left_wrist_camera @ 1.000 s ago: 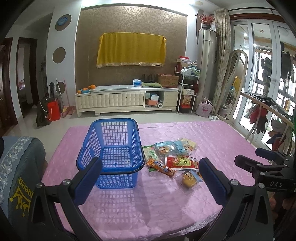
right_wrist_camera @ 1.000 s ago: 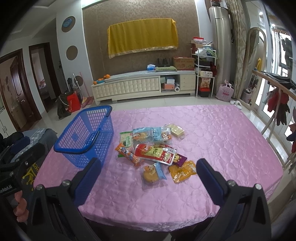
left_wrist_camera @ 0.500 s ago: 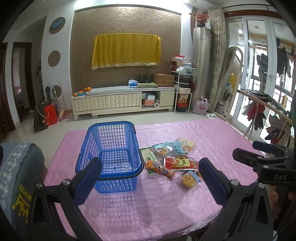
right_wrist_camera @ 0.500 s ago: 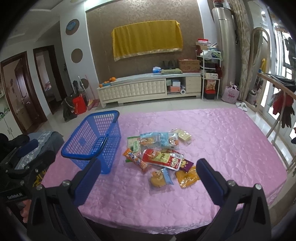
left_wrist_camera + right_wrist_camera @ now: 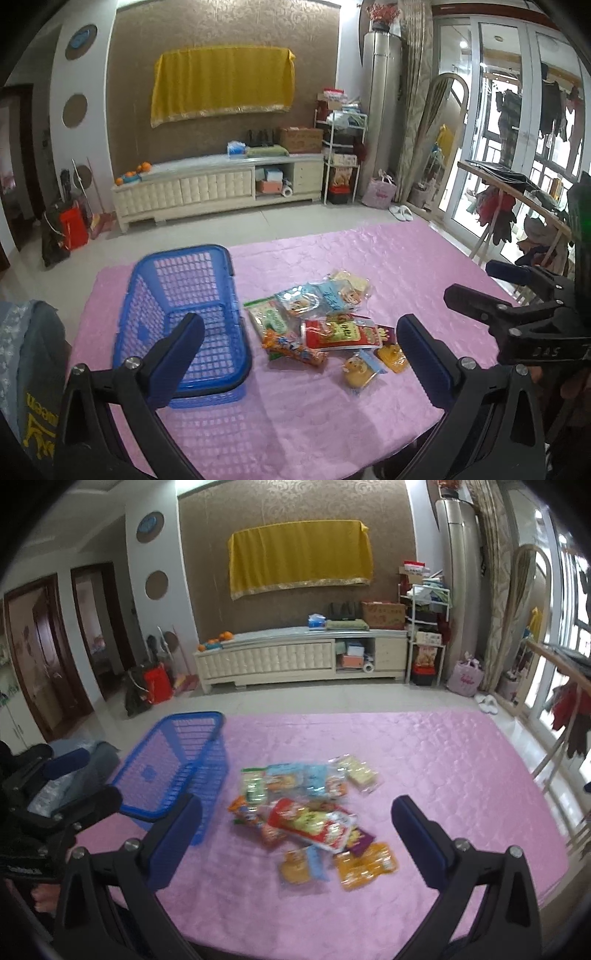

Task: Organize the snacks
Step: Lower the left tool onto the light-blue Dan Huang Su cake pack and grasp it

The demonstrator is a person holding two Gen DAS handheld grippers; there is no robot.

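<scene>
The left gripper [image 5: 301, 354] and the right gripper [image 5: 297, 836] both hung above the near edge of the pink tablecloth [image 5: 406, 266], jaws wide apart and holding nothing. The snack packets [image 5: 321, 325] lay in a loose pile just right of the empty blue basket [image 5: 184, 306]

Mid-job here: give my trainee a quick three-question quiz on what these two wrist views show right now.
1. True or false: the blue basket holds snacks.
2. Which side of the snack pile is the basket on in the left wrist view: A left, B right, C behind?
3. What is the state of the left gripper and right gripper?

Key: 1 false, it is empty; 2 A; 3 both open, holding nothing, above the pink tablecloth.
</scene>
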